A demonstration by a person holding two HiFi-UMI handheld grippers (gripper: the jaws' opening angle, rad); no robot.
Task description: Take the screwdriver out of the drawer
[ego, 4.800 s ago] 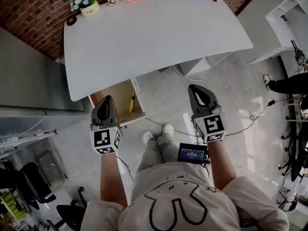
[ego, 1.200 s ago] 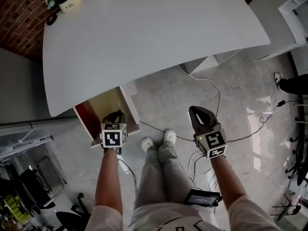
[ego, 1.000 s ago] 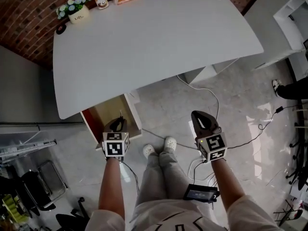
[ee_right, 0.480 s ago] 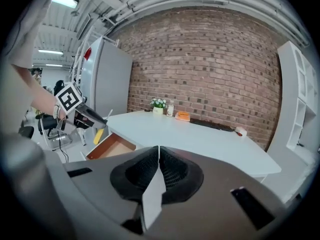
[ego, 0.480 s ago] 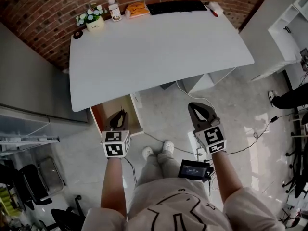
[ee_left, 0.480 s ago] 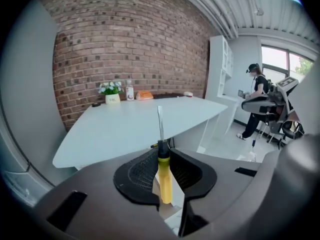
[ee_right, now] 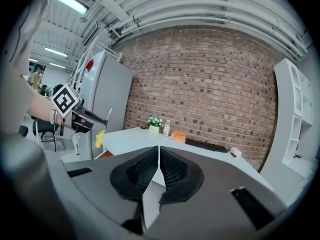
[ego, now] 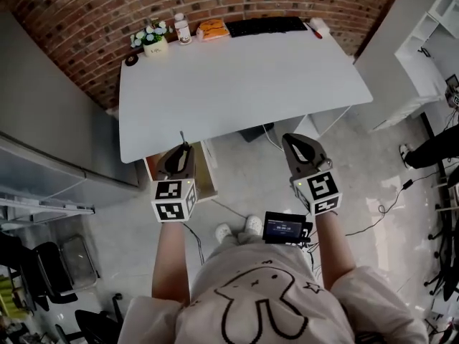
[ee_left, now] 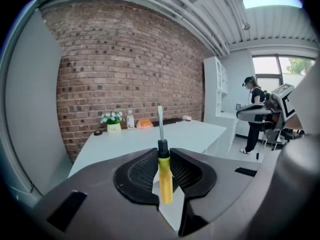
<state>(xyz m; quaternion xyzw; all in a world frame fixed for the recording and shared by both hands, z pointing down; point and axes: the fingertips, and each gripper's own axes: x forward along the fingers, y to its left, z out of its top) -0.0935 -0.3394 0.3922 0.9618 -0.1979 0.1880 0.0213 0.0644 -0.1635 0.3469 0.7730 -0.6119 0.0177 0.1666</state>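
Observation:
A screwdriver (ee_left: 164, 179) with a yellow handle, black collar and metal shaft stands upright between the pads of my left gripper (ee_left: 161, 156), which is shut on the handle. In the head view the left gripper (ego: 179, 153) hangs at the white table's near edge, above the open wooden drawer (ego: 209, 179); the shaft tip (ego: 182, 136) pokes up over the tabletop. My right gripper (ego: 297, 145) is level with it to the right, over the floor, its jaws (ee_right: 159, 156) shut with nothing between them. The right gripper view shows the screwdriver (ee_right: 100, 138) at left.
The white table (ego: 244, 77) stands against a brick wall, with a flower pot (ego: 152, 40), bottle (ego: 182, 29), orange object (ego: 213, 29) and keyboard (ego: 265, 26) along its far edge. A grey cabinet (ego: 43, 120) is at left, white shelves (ego: 437, 20) at right. A person (ee_left: 252, 114) stands far right.
Earlier the screwdriver lay in the drawer. Since one second ago both grippers have risen, the left one lifting the screwdriver from the drawer up to the table's edge.

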